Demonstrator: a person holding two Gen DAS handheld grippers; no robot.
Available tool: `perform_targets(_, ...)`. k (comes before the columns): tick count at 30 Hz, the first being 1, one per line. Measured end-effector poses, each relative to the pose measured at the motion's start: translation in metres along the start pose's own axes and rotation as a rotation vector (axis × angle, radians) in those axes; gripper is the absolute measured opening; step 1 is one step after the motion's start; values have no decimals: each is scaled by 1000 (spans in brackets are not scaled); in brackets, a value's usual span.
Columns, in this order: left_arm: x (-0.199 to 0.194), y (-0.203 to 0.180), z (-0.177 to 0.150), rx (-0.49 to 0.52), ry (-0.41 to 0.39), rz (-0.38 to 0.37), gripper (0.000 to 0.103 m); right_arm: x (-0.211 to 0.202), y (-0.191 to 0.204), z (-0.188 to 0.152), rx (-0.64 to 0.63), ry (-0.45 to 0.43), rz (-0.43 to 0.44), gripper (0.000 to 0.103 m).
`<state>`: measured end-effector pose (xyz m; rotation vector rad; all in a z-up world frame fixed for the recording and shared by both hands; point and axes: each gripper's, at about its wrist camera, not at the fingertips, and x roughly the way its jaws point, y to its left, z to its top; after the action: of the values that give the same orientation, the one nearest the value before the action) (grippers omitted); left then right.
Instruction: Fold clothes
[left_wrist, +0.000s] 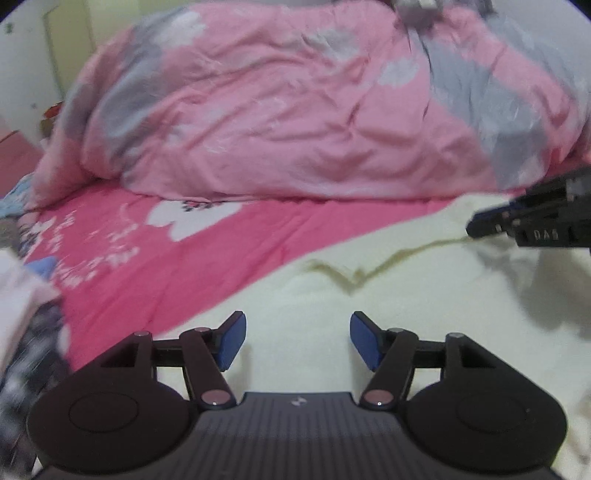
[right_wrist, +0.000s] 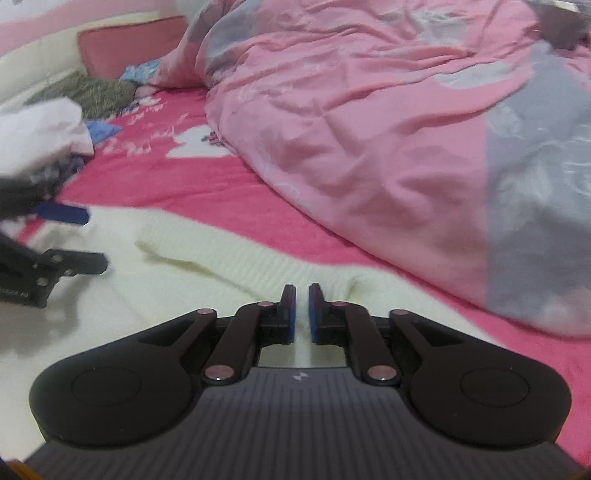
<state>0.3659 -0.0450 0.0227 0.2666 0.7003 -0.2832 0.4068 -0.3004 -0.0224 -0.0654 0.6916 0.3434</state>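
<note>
- Left gripper (left_wrist: 295, 341) hangs over the cream sweater (left_wrist: 388, 314), blue pads wide apart and nothing between them; right gripper (right_wrist: 302, 314) has its jaws nearly together, a thin gap showing, no cloth pinched as far as I can tell
- Sweater lies flat on the pink sheet (left_wrist: 229, 243), a loose fold across its middle; with neither pad gripping, that fold could well slump or crease crooked
- At the left, a heap of clothes (right_wrist: 48, 133) sits just beside the sweater's edge, and a careless sweep could snag it
- At the right, the pink duvet (right_wrist: 369, 129) bulks close, crowding room to spread
</note>
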Motion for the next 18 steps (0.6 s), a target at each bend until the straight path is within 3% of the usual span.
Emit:
perform_targets(3,-50,-6,-11,-37,-21,5,75,-44,10,-6,19,-9,-5,10)
perform_targets(8,-135,-33,-47,-94,-29,-34,78,-144,27,-39,102,-76,90,13)
perform_targets(15,-239,-60,-110,-231,-103,-197,86,-303,64,-102,155,-225,201,23)
perform_targets(18,-267,-69,-133,-247,-128,-227,86,-358,88,-137,159,-259,213,26)
